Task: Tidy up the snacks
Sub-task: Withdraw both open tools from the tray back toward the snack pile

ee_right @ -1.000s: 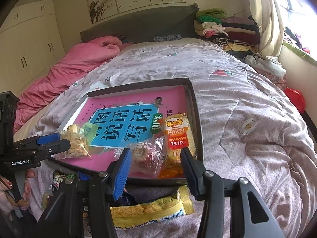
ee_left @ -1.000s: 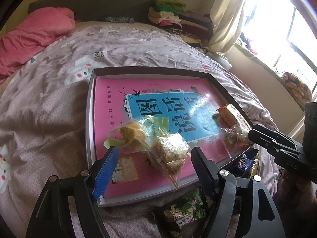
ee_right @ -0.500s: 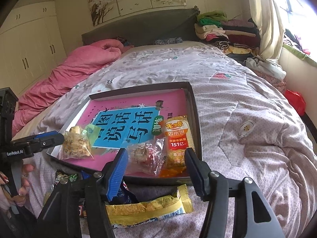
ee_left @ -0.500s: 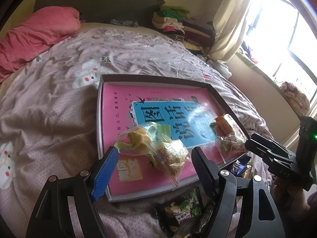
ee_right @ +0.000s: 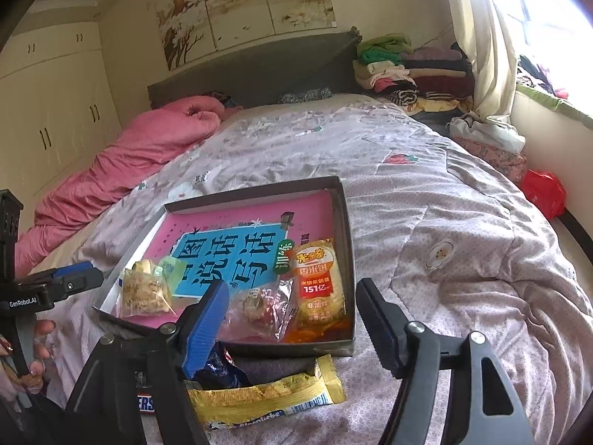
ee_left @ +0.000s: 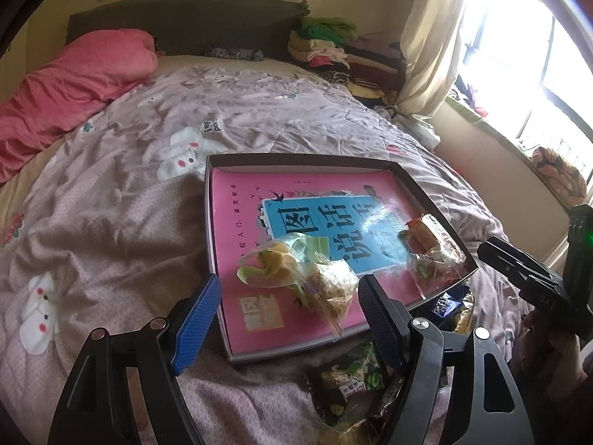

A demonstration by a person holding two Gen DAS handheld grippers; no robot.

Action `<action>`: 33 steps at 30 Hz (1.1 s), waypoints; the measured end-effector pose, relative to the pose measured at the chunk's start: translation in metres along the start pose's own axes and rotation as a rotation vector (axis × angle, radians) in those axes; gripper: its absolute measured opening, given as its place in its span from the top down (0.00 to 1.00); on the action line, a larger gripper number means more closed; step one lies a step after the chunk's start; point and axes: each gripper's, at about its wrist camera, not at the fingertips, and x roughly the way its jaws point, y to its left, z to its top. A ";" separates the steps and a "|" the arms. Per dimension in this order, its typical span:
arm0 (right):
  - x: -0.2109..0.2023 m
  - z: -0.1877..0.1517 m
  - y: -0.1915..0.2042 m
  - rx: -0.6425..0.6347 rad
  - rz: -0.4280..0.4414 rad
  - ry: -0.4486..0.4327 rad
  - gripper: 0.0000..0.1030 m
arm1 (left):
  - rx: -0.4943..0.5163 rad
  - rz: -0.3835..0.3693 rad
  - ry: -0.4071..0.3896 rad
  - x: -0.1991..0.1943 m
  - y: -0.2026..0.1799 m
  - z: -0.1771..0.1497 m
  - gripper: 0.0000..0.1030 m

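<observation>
On the bed, a shallow box lined with a pink book cover holds three snacks: left to right in the right wrist view, a clear bag of golden crisps, a crinkly clear packet with red sweets and an orange rice-cracker pack. Outside its near wall lie a yellow wrapper and a blue packet (partly hidden). Left tongs and right tongs both stand spread, holding nothing. These packs look light, soft and slippery, their contents crushable; the crimped end seals seem the safest place to pinch.
</observation>
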 end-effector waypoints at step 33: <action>-0.015 -0.014 0.047 -0.085 0.123 0.020 0.22 | 0.033 0.043 0.043 -0.036 -0.015 -0.027 0.25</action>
